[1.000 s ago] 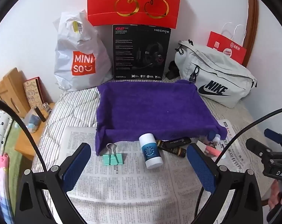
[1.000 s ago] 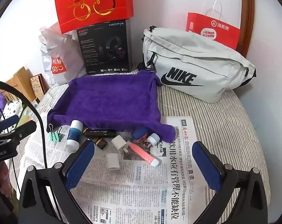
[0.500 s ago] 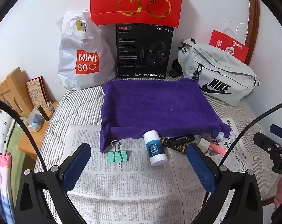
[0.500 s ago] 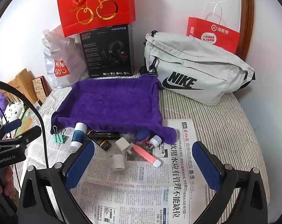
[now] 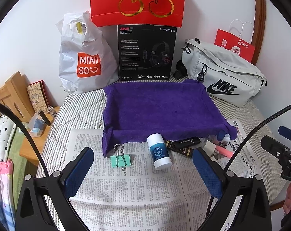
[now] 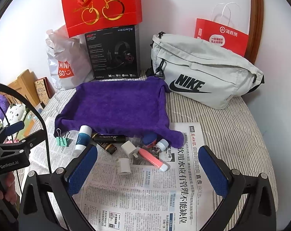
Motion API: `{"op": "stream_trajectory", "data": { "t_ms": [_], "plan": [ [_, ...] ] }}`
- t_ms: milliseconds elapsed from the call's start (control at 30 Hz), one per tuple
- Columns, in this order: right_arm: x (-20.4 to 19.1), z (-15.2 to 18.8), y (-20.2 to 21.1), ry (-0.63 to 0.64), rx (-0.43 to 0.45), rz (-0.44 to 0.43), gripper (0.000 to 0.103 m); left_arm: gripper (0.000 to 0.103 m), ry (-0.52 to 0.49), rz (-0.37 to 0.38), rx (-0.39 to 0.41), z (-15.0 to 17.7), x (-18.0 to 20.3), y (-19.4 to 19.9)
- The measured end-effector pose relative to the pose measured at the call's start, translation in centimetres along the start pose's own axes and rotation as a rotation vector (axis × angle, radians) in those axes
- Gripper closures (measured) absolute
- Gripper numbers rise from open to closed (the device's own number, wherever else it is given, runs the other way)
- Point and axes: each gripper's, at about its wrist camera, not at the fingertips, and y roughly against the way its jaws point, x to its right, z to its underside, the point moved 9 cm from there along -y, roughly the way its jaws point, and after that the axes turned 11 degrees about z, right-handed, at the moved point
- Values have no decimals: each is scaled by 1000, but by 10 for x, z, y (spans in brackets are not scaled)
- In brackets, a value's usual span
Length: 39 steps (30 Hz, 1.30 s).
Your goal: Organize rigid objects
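Small objects lie on newspaper (image 5: 137,188) in front of a purple towel tray (image 5: 160,107): a green binder clip (image 5: 120,159), a white-and-blue tube (image 5: 159,152), two dark tubes (image 5: 184,144), a white charger plug (image 6: 130,148), a white cap (image 6: 123,166), a pink tube (image 6: 152,159) and a blue-capped jar (image 6: 149,139). My left gripper (image 5: 143,173) is open and empty, hovering above the newspaper just short of the clip and tube. My right gripper (image 6: 147,171) is open and empty, above the paper near the cap and pink tube.
At the back stand a Miniso bag (image 5: 84,57), a black headset box (image 5: 146,52), red gift bags (image 5: 137,0) and a grey Nike bag (image 5: 222,75). A wooden bedside stand (image 5: 16,104) is at the left. The striped bed edge drops off left and right.
Both grippers have drawn back and risen slightly, so the objects sit a little farther off. Nothing on the newspaper has moved and both grippers stay open.
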Motion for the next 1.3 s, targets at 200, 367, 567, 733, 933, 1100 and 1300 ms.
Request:
{"op": "stream_trajectory", "data": {
  "t_ms": [200, 367, 567, 733, 933, 1100, 1300],
  "plan": [
    [-2, 0, 3, 10, 11, 7, 0, 0, -5, -5, 0, 1, 0, 2],
    [-2, 0, 4, 8, 12, 3, 0, 0, -5, -10, -4, 2, -1, 2],
    [-3, 0, 5, 7, 16, 0, 0, 0, -3, -12, -5, 2, -2, 2],
    [-5, 0, 6, 8, 15, -10, 0, 0, -8, -12, -8, 3, -2, 1],
    [-8, 1, 6, 13, 13, -14, 0, 0, -14, -14, -10, 5, 0, 1],
    [-9, 2, 6, 20, 11, -16, 0, 0, -16, -14, -12, 4, 0, 1],
    [-10, 4, 4, 23, 7, -17, 0, 0, -17, -15, -15, 5, 1, 2]
  ]
}}
